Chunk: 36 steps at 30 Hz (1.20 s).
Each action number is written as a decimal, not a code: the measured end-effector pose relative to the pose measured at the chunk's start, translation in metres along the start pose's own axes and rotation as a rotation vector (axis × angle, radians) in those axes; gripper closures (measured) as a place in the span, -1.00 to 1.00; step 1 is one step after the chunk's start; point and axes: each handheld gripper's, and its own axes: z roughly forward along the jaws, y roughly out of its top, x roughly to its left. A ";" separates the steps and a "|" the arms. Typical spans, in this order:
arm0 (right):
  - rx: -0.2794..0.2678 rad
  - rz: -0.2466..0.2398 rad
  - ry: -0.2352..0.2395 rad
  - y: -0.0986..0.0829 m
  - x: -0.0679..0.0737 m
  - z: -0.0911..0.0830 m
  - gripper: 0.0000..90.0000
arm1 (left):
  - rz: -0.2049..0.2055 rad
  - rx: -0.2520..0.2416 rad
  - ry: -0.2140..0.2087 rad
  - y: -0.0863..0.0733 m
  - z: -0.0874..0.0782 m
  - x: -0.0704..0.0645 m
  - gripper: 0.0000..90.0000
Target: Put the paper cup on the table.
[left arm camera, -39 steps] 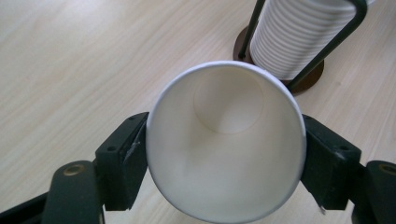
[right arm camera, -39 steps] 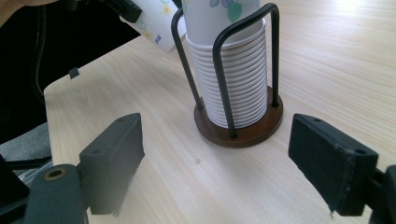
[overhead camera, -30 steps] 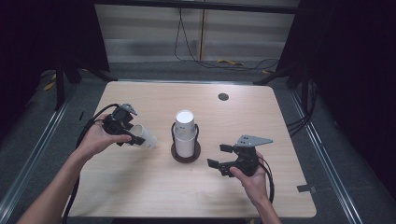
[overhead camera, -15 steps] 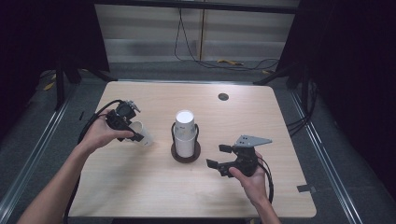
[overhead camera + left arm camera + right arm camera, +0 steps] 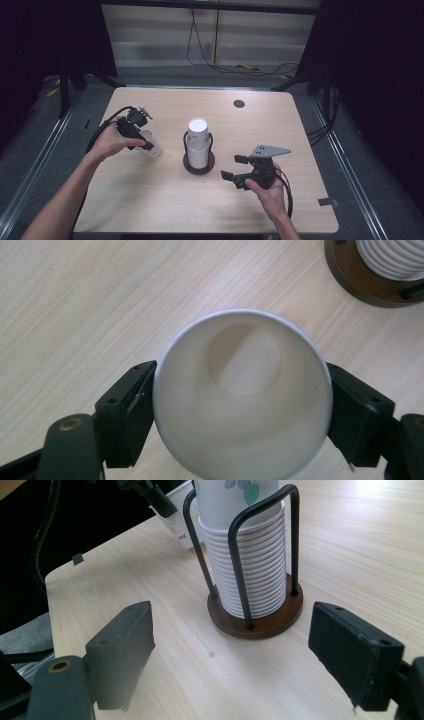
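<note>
A white paper cup (image 5: 242, 390) sits between the jaws of my left gripper (image 5: 242, 412), which is shut on its rim; I look straight down into its empty inside. In the high view the left gripper (image 5: 141, 141) holds that cup (image 5: 151, 146) low over the table, left of the cup stack (image 5: 198, 142). The stack of white cups (image 5: 247, 570) stands upside down in a black wire holder on a round brown base (image 5: 260, 622). My right gripper (image 5: 236, 169) rests on the table right of the stack, open, with nothing between its jaws (image 5: 230, 660).
The wooden table (image 5: 150, 205) has a small dark round hole (image 5: 239, 103) near its back edge. Cables trail from both grippers. Dark floor and metal rails surround the table, with a wall and cables behind.
My left gripper has carried the cup down and slightly right, from held up off the table to low beside the stack. The right gripper has not moved.
</note>
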 end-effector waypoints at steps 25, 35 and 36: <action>0.005 0.012 -0.005 -0.002 -0.003 0.000 -0.60 | -0.022 -0.018 -0.025 0.007 0.016 -0.005 -0.59; 0.002 0.014 -0.011 -0.002 -0.003 0.000 -0.60 | -0.008 -0.056 -0.037 0.006 0.013 -0.005 -0.61; 0.003 0.014 -0.013 -0.002 -0.003 0.000 -0.60 | -0.008 -0.055 -0.039 0.006 0.013 -0.005 -0.61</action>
